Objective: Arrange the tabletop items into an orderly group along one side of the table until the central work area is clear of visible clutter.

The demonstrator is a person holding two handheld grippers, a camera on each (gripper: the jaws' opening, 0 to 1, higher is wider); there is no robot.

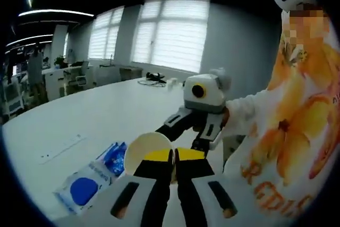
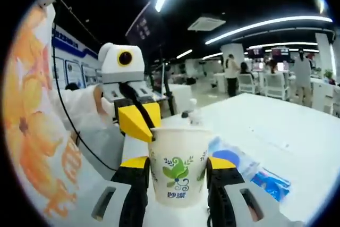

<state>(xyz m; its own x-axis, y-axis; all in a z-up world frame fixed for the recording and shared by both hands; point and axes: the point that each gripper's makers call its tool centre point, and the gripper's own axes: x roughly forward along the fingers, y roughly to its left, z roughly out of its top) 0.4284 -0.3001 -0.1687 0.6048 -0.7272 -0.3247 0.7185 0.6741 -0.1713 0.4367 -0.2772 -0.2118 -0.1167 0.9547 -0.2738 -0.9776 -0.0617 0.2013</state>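
Right gripper (image 2: pixel 178 166) fingers (image 2: pixel 135 168) clamp paper cup (image 2: pixel 178 171) at both sides, cup upright, lifted off white surface (image 2: pixel 276 126). Left gripper (image 2: pixel 137 122) fingers pinch cup rim on near-left side. In left gripper view, left gripper (image 1: pixel 173 158) fingers nearly together on cup (image 1: pixel 146 152) rim, right gripper (image 1: pixel 204 107) just beyond cup. Blue-white packet (image 1: pixel 93 179) lies flat on surface (image 1: pixel 79 120), just left of cup; right gripper view: packet (image 2: pixel 249 171) right of cup.
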